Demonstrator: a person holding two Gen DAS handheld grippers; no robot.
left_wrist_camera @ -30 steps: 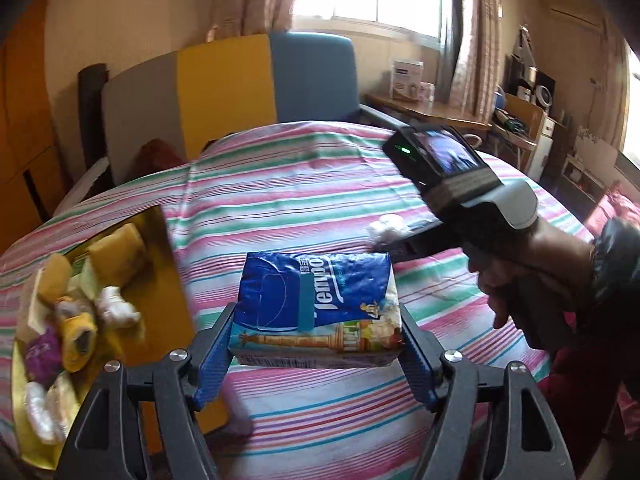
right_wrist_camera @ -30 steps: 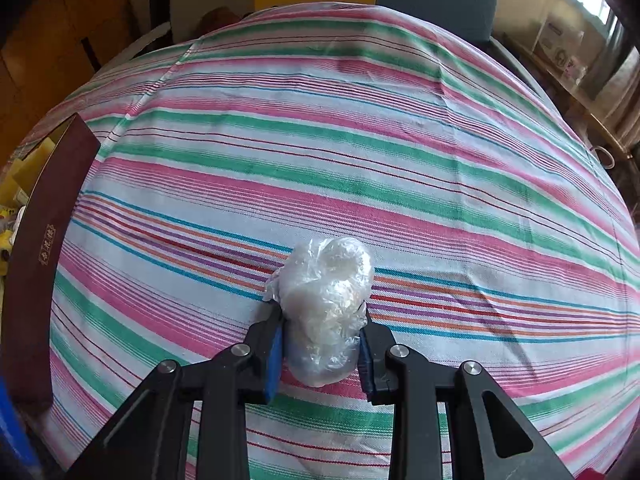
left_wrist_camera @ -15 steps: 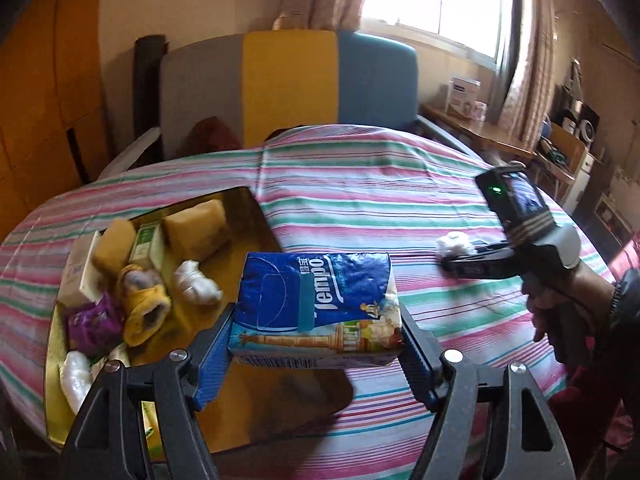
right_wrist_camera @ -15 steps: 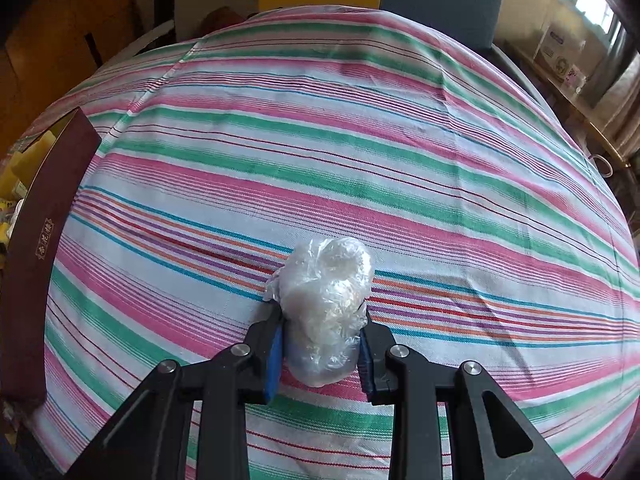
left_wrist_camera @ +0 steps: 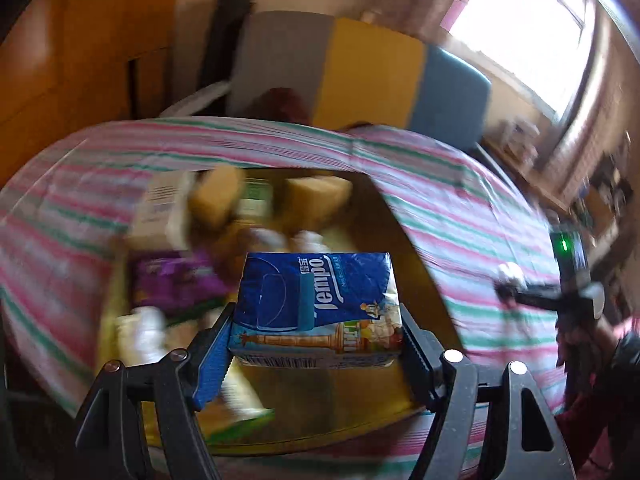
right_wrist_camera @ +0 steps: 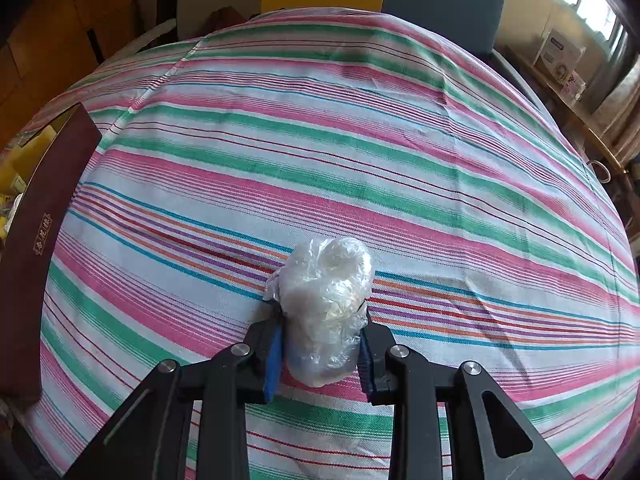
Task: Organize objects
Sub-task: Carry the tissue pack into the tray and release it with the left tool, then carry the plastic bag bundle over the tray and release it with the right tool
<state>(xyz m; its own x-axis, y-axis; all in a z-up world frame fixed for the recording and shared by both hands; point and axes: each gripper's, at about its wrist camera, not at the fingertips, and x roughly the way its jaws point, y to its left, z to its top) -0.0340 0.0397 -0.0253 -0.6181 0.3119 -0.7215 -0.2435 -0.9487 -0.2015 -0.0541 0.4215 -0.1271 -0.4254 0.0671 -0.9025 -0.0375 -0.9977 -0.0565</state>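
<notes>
My left gripper (left_wrist_camera: 316,332) is shut on a blue Tempo tissue pack (left_wrist_camera: 316,304) and holds it above the gold-lined box (left_wrist_camera: 352,404), near its front right part. The box holds several blurred items: yellow sponges (left_wrist_camera: 316,196), a white carton (left_wrist_camera: 160,212), a purple packet (left_wrist_camera: 172,284). My right gripper (right_wrist_camera: 320,344) is shut on a crumpled clear plastic bag (right_wrist_camera: 324,300), just above the striped tablecloth (right_wrist_camera: 360,152). The right gripper also shows in the left wrist view (left_wrist_camera: 508,288), far right. The box's dark red side (right_wrist_camera: 36,240) lies at the left of the right wrist view.
A grey, yellow and blue chair back (left_wrist_camera: 360,76) stands behind the round table. A wooden side table (right_wrist_camera: 560,80) with a white box stands at the far right by the window. Wooden cabinets (left_wrist_camera: 80,60) lie to the left.
My left gripper has swung left with the tissue pack, from over the cloth to over the box. My right gripper has held still with the bag.
</notes>
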